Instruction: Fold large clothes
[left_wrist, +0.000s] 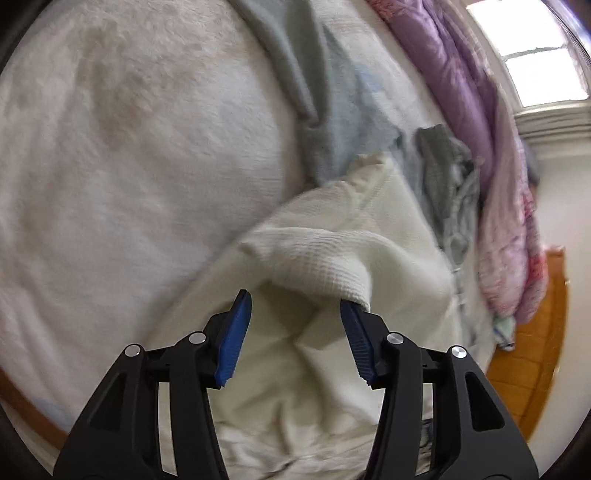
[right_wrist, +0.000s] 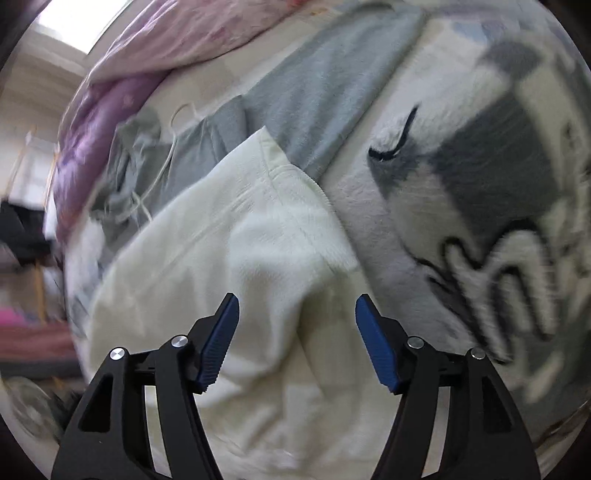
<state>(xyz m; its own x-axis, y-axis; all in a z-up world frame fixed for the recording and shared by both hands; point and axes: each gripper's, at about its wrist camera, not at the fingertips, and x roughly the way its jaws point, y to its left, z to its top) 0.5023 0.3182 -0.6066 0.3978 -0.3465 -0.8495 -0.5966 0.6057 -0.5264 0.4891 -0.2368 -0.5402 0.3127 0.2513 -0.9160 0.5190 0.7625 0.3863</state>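
We see our left gripper (left_wrist: 295, 306) wide open above a cream waffle-knit garment (left_wrist: 332, 266). A fold of it touches one blue fingertip (left_wrist: 351, 314). The garment lies on a fluffy white blanket (left_wrist: 129, 147), near a purple quilt (left_wrist: 461, 85).

I am looking at a bed covered by a fleecy white blanket (left_wrist: 122, 155), which is carrying a grey pattern in the right wrist view. A purple quilt (left_wrist: 454, 74) is lying bunched along the blanket's far edge. Beyond the quilt, a window (left_wrist: 532, 55) is letting in bright daylight. Below the window, an orange wooden floor (left_wrist: 532, 354) is showing beside a pale wall (left_wrist: 561, 199).
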